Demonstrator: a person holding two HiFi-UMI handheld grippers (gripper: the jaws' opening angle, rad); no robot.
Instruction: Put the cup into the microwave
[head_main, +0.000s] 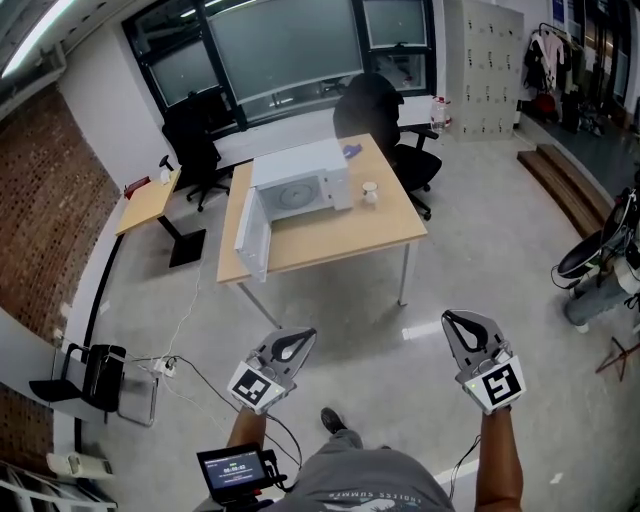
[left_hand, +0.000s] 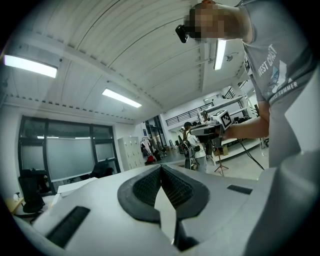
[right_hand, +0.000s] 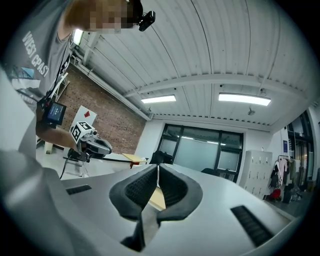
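Lower part of the head view: left gripper (head_main: 306, 335) and right gripper (head_main: 449, 317), side by side over the grey floor (head_main: 400, 385), both with jaws pressed together and nothing between them. Mid-frame, well beyond them: wooden table (head_main: 335, 243). On it sits a white microwave (head_main: 300, 182), door (head_main: 253, 236) swung open at left. Cup (head_main: 370, 192) stands upright on the tabletop just right of the microwave, outside it. Upper frame: black office chairs (head_main: 372, 112).

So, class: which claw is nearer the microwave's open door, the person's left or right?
Left. The left claw sits over the floor almost straight in front of the open door, short of the table; the right claw is well off to the other side.
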